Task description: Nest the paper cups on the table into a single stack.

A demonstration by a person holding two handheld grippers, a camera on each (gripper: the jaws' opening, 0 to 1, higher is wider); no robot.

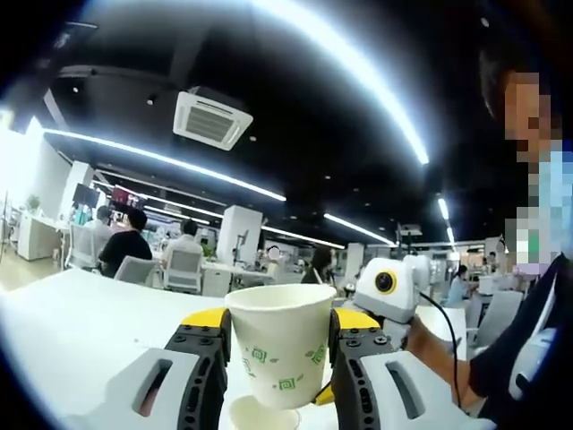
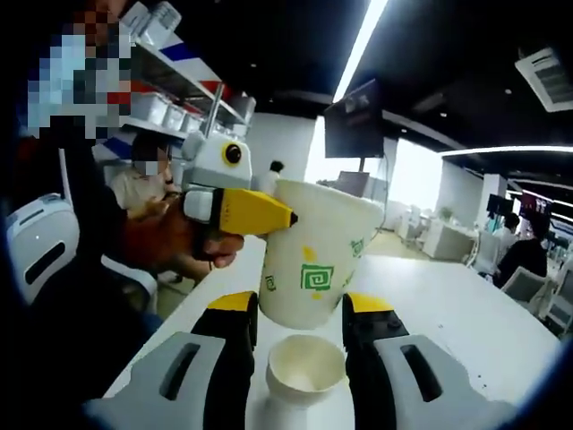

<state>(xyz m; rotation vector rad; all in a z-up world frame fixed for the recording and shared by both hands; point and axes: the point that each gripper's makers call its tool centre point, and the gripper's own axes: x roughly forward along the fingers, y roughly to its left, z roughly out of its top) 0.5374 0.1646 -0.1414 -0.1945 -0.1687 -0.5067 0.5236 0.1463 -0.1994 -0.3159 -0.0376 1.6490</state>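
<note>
The step in hand looks like nesting 1 cup into another, and doing it well calls for lining the upper cup's base squarely over the lower cup's open mouth, keeping both upright, and lowering straight so the rims do not catch. In the left gripper view, the left hand-held gripper (image 1: pixel 279 358) has its 2 jaws closed against the sides of a white paper cup with green square patterns (image 1: pixel 279 345), held upright and raised well above the white table (image 1: pixel 72 331); just beneath it the rim of a second white paper cup (image 1: pixel 261 414) shows. To the right, the right hand-held gripper (image 1: pixel 387 288) comes in with a hand behind it. In the right gripper view, the left hand-held gripper (image 2: pixel 255 212) enters from the left, its yellow tip against the patterned cup (image 2: pixel 315 255), which hangs tilted slightly over the plain cup (image 2: pixel 304 369). The right hand-held gripper (image 2: pixel 300 358) has its jaws standing on either side of that lower cup, seemingly gripping it, though contact is hard to confirm. Both grippers point toward each other, roughly level, over the table edge.
</note>
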